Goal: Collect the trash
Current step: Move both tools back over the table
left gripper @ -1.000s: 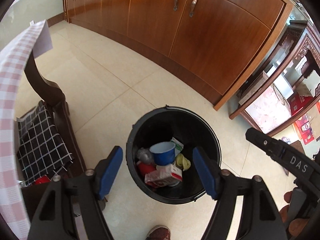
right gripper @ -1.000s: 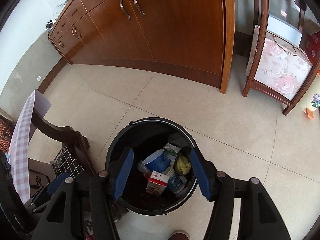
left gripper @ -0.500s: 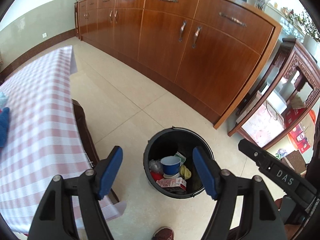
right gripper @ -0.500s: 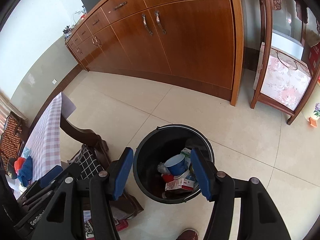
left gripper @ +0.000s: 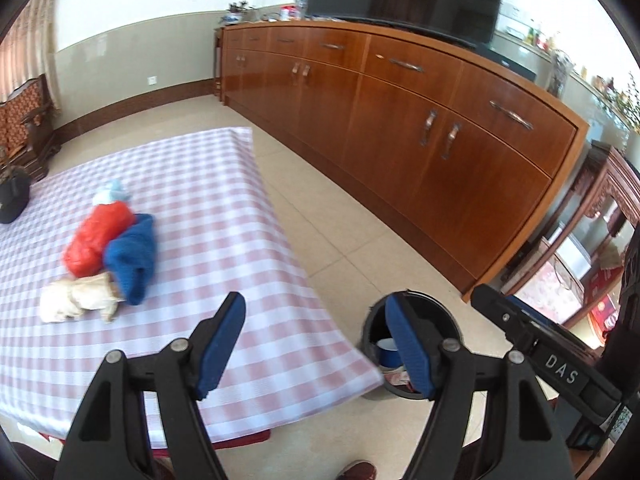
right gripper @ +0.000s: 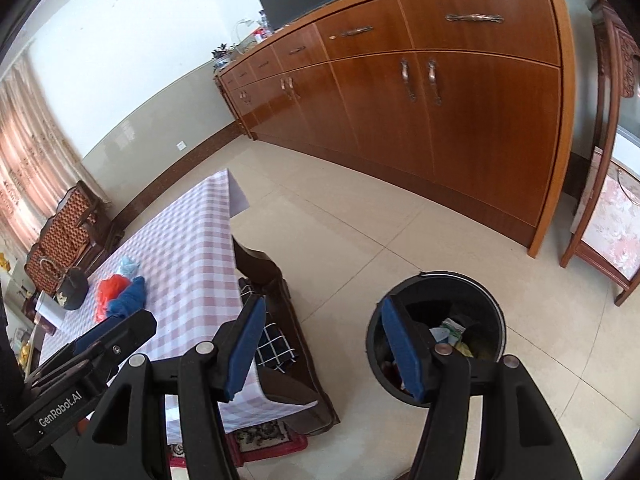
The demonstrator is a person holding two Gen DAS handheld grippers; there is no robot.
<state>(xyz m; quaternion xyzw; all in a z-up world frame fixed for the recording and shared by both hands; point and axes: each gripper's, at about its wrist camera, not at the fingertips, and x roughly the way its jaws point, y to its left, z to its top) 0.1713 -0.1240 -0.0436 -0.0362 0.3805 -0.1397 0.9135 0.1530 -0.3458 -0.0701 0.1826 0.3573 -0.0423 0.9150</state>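
A black trash bin (right gripper: 480, 288) with several pieces of trash inside stands on the tiled floor; it shows partly behind my finger in the left wrist view (left gripper: 440, 316). On the checked tablecloth (left gripper: 224, 216) lie a red bag (left gripper: 96, 236), a blue cloth bundle (left gripper: 134, 260), a crumpled beige wrapper (left gripper: 80, 296) and a pale blue-white scrap (left gripper: 110, 194). My left gripper (left gripper: 316, 340) is open and empty above the table's near corner. My right gripper (right gripper: 324, 344) is open and empty, above the floor between table and bin.
A long wooden sideboard (left gripper: 400, 120) runs along the far wall. A dark chair with a checked cushion (right gripper: 272, 344) stands at the table's side. A black cap (left gripper: 12, 196) lies at the table's left edge. A carved cabinet (right gripper: 612, 216) stands at the right.
Both grippers have risen and swung left, away from the bin. The tabletop with its trash has come into view. Both stay open and empty.
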